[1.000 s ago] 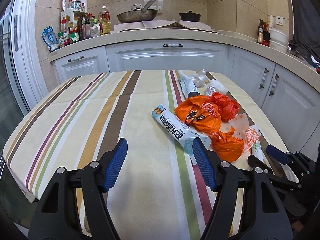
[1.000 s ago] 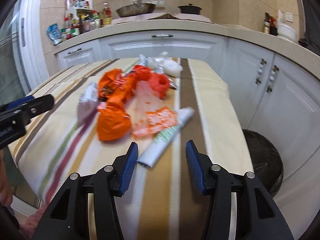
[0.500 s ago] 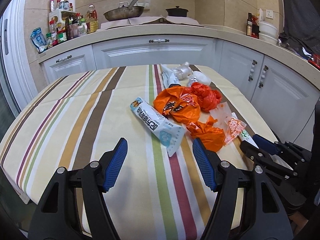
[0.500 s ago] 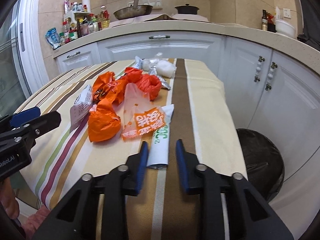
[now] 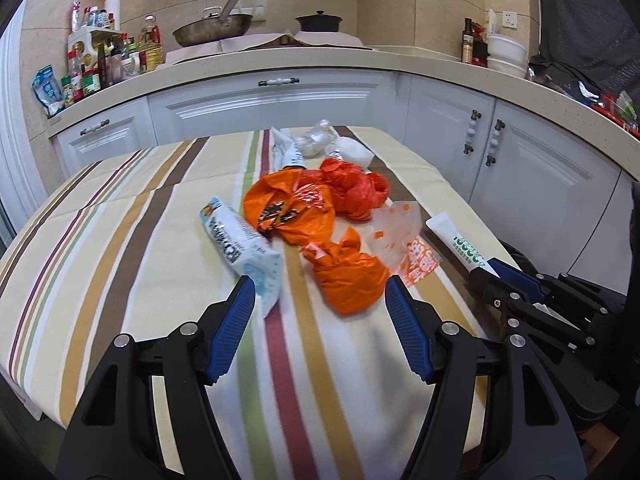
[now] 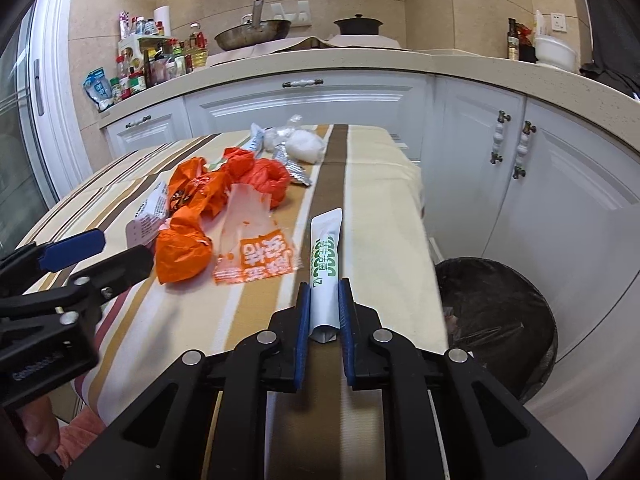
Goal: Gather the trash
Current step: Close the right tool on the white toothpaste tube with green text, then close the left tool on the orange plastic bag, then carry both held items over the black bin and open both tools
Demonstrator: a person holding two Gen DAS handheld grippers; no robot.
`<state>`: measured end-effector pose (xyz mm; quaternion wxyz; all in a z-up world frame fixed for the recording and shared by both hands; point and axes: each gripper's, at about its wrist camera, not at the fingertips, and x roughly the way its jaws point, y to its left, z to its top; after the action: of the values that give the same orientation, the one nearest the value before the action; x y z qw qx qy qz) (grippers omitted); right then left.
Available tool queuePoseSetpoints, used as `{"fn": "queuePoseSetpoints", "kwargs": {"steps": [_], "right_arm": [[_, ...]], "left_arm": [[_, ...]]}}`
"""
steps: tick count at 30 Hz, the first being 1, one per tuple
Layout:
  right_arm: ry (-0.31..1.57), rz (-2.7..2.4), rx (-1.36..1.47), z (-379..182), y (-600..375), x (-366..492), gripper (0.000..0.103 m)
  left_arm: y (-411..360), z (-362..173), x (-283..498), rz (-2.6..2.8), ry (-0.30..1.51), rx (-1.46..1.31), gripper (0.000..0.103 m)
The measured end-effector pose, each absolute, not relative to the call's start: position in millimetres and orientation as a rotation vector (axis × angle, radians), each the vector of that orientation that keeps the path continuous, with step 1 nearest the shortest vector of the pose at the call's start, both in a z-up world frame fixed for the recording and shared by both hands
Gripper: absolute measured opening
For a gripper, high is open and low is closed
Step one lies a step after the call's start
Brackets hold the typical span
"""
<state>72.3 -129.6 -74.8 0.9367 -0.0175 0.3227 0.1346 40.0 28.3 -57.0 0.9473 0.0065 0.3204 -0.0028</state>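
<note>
Trash lies on the striped table (image 5: 132, 248): a crumpled orange bag (image 5: 346, 274), a bigger orange bag (image 5: 294, 210), a red bag (image 5: 354, 190), a white-and-blue wrapper (image 5: 240, 246), a clear orange-printed wrapper (image 6: 252, 240) and a white tube with green print (image 6: 326, 264). My right gripper (image 6: 324, 304) is shut on the near end of the white tube, also seen in the left wrist view (image 5: 460, 246). My left gripper (image 5: 320, 304) is open and empty, just in front of the crumpled orange bag.
A black trash bin (image 6: 500, 312) stands on the floor right of the table (image 6: 384, 216). White and clear bags (image 5: 320, 144) lie at the table's far end. White cabinets (image 5: 280, 112) and a cluttered counter run behind.
My right gripper has closed on the white tube. My left gripper has moved right, toward the crumpled orange bag, and stays open.
</note>
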Motion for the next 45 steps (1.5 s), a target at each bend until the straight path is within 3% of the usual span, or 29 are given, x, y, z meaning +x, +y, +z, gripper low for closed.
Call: {"fn": "queuePoseSetpoints", "kwargs": {"steps": [9, 15, 33, 45], "right_arm": [[0.656, 0.268, -0.005, -73.6, -144.7, 70.8, 0.015], [0.655, 0.273, 0.01, -74.4, -148.6, 71.5, 0.015], [0.611, 0.213, -0.009, -60.6, -163.0, 64.4, 0.015], [0.604, 0.022, 0.02, -57.9, -234.2, 65.2, 0.015]], "left_arm": [[14.1, -69.5, 64.6, 0.015, 0.7, 0.045, 0.065], [13.6, -74.5, 70.1, 0.006, 0.722, 0.057, 0.039], [4.6, -39.1, 42.4, -0.032, 0.592, 0.08, 0.037], [-70.6, -29.9, 72.1, -0.197, 0.582, 0.13, 0.037]]}}
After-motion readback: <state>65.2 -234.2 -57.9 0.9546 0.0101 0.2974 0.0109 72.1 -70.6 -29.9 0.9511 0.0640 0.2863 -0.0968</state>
